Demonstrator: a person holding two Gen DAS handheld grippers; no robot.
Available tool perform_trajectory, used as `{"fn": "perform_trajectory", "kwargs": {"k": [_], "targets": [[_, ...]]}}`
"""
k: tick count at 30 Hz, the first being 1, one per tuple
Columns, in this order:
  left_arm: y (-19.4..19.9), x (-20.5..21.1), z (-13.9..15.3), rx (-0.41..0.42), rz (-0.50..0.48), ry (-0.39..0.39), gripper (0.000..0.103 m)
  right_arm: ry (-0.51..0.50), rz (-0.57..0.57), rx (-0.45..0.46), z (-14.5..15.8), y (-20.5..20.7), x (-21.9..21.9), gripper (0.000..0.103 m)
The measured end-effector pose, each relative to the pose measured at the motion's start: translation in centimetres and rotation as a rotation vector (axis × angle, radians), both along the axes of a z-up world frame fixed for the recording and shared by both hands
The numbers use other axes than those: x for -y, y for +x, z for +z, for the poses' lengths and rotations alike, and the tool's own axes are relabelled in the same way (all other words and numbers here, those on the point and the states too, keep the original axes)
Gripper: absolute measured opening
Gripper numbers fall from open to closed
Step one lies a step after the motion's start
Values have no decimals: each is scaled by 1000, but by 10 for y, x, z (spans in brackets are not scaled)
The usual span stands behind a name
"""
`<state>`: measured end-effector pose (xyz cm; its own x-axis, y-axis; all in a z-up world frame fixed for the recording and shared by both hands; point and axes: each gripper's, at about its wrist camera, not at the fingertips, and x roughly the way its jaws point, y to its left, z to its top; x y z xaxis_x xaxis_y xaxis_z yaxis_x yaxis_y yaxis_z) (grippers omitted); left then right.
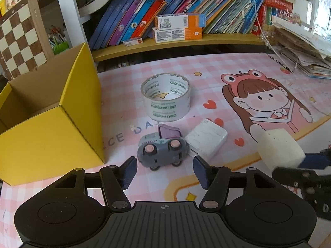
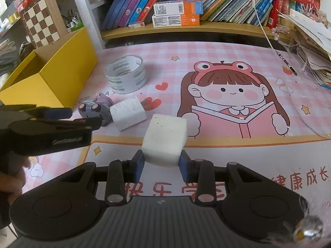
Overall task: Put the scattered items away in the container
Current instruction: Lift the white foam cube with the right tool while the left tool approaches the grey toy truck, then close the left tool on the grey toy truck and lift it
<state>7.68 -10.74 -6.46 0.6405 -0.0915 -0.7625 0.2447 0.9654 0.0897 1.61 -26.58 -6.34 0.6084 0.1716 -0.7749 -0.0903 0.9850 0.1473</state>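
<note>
A yellow cardboard box point(image 1: 51, 136) stands open at the left; it also shows in the right wrist view point(image 2: 68, 62). A grey toy truck point(image 1: 163, 150) lies on its side on the pink mat, touching a white charger block point(image 1: 206, 137). A roll of clear tape point(image 1: 165, 97) lies behind them. My left gripper point(image 1: 164, 172) is open, just short of the truck. My right gripper point(image 2: 161, 165) is shut on a white foam cube point(image 2: 165, 140), held above the mat; the cube also shows in the left wrist view point(image 1: 279, 150).
A shelf of books point(image 1: 175, 10) and small cartons point(image 1: 178, 28) runs along the back. A stack of papers point(image 1: 306, 49) sits at the right. A chessboard point(image 1: 18, 37) leans behind the box. The left gripper's body point(image 2: 49, 132) crosses the right wrist view.
</note>
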Motion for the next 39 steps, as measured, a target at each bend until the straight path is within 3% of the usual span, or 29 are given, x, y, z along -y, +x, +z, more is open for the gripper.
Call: {"fn": "perform_trajectory", "kwargs": {"k": [4,8,12,23,30,32,36,39], "targets": [[8,3,-4,2,3,15,63,1,11,-6,-2,3,-1,34],[15,7,-11,3,18,51,72,2,14,-13,-3,5,-1,34],[23,10,-18,-1,27,80,72,4,15,-20,-5,7,-1,34],[41,5,-29,-25,73,48,72,6,21,-31,-7,10,-1,34],[36,1,-29,-38,29,14,72,8,16,-36,-7,11,-1,34],[33,1,-29,-40,-2,13,70,9,16,-37,-7,11,-1,34],[30,-2,-26,-71,-13,-36,53,7,17,-35,-7,11,-2,34],[22,0,-23,-103,-42,-67,52,7,17,-33,-7,10,-2,34]]}}
